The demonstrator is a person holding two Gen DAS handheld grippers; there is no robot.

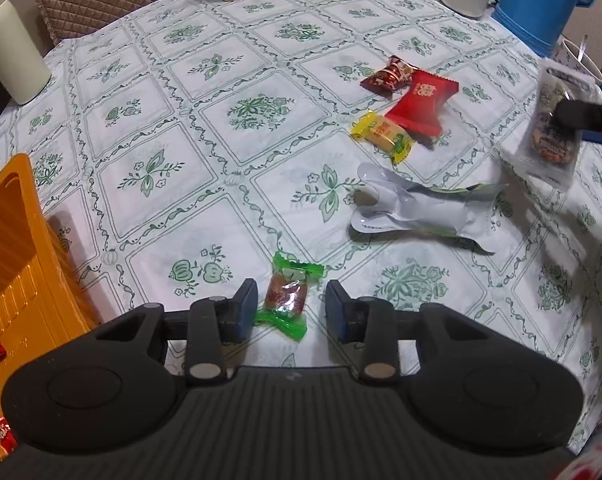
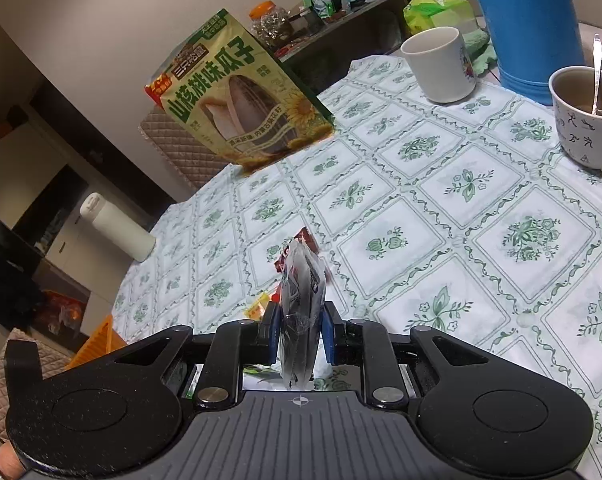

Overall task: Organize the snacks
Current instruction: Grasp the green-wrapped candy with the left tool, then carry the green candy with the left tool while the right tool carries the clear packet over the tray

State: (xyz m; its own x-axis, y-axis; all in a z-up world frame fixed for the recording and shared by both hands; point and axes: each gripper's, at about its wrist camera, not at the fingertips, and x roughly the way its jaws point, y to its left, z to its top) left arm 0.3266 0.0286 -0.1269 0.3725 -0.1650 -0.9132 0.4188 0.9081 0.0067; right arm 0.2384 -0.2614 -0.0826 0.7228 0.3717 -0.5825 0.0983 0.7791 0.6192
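Note:
My left gripper (image 1: 291, 300) is open, its fingers on either side of a green-wrapped candy (image 1: 287, 300) lying on the tablecloth. My right gripper (image 2: 301, 328) is shut on a clear snack packet (image 2: 303, 304), held above the table; the same packet shows at the right of the left wrist view (image 1: 551, 124). A dark red candy (image 1: 387, 74), a red packet (image 1: 423, 104), a yellow candy (image 1: 383, 136) and a white and green wrapper (image 1: 413, 208) lie mid-table. An orange tray (image 1: 13, 272) stands at the left with red candies inside.
A sunflower seed bag (image 2: 241, 96) stands at the far edge. A white mug (image 2: 441, 64), a blue thermos (image 2: 529, 24) and a patterned mug with a spoon (image 2: 585, 120) stand at the right. A white bottle (image 1: 9, 48) stands at the left edge.

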